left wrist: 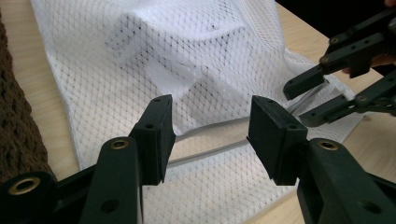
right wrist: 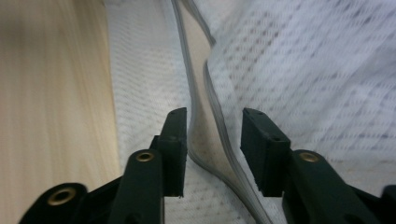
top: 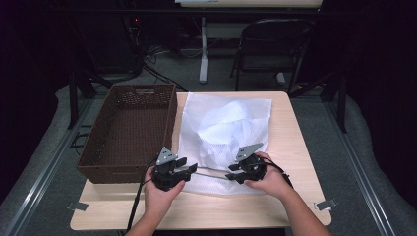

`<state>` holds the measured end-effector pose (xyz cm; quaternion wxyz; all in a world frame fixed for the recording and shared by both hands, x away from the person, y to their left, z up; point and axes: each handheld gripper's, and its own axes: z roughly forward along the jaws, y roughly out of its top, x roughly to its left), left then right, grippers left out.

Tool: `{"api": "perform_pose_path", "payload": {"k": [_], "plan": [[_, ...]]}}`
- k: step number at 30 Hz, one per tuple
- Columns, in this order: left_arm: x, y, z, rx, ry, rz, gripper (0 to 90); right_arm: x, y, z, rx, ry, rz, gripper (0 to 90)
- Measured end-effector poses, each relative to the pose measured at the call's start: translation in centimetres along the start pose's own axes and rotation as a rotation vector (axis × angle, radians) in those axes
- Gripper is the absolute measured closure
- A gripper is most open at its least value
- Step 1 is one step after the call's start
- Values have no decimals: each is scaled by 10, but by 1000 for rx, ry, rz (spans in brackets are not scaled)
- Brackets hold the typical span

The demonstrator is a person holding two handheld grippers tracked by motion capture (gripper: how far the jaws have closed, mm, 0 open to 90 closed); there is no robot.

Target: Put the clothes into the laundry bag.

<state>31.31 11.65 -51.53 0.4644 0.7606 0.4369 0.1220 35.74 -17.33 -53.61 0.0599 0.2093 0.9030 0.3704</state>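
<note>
A white mesh bag [top: 223, 140] is lying flat across the middle of a pale wooden table [top: 290, 147], with a lumpy white bundle inside it, as a person is working at its near edge with a gripper in each hand. In the high view the left gripper [top: 191, 169] is sitting at about 7 o'clock of the bag and the right gripper [top: 233, 173] at about 5 o'clock, their jaws pointing toward each other along the bag's grey-edged opening [top: 212, 172].

In the left gripper view, the left gripper [left wrist: 210, 133] is standing partly open, its jaws straddling the grey edge [left wrist: 205, 140] without pressing on it; the other gripper is showing at 2 o'clock, over the bag's corner. In the right gripper view, the right gripper [right wrist: 212, 144] is also standing partly open, the parted grey edge [right wrist: 212, 126] running up between the jaws toward 12 o'clock; no pad is seen pressing on it.

A brown woven basket [top: 129, 130] is sitting at 9 o'clock of the bag, just beside it, on the table's left side. Beyond the table, at 12 o'clock, a dark folding chair [top: 270, 46] is standing on a grey floor [top: 182, 69] in a dim room, with cables trailing to its left.
</note>
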Motion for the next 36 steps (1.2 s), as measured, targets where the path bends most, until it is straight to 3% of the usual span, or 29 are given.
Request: {"api": "perform_pose_path", "payload": {"k": [7, 17, 22, 30, 33, 36], "plan": [[0, 1, -1, 2, 8, 15, 498, 4, 11, -19, -58, -32, -36, 565], [-4, 4, -4, -3, -5, 25, 498, 6, 24, -50, -122, -92, -16, 566], [-6, 4, -5, 22, -22, 34, 498, 8, 28, -58, -131, -119, 3, 568], [-6, -2, -9, 57, -17, 78, 498, 27, 0, -62, -182, -180, 72, 564], [-5, -6, -12, 55, -30, 82, 498, 31, -13, -58, -182, -229, 80, 536], [-2, -12, -15, 58, -45, 104, 483, 27, -32, -54, -209, -297, 119, 525]]}}
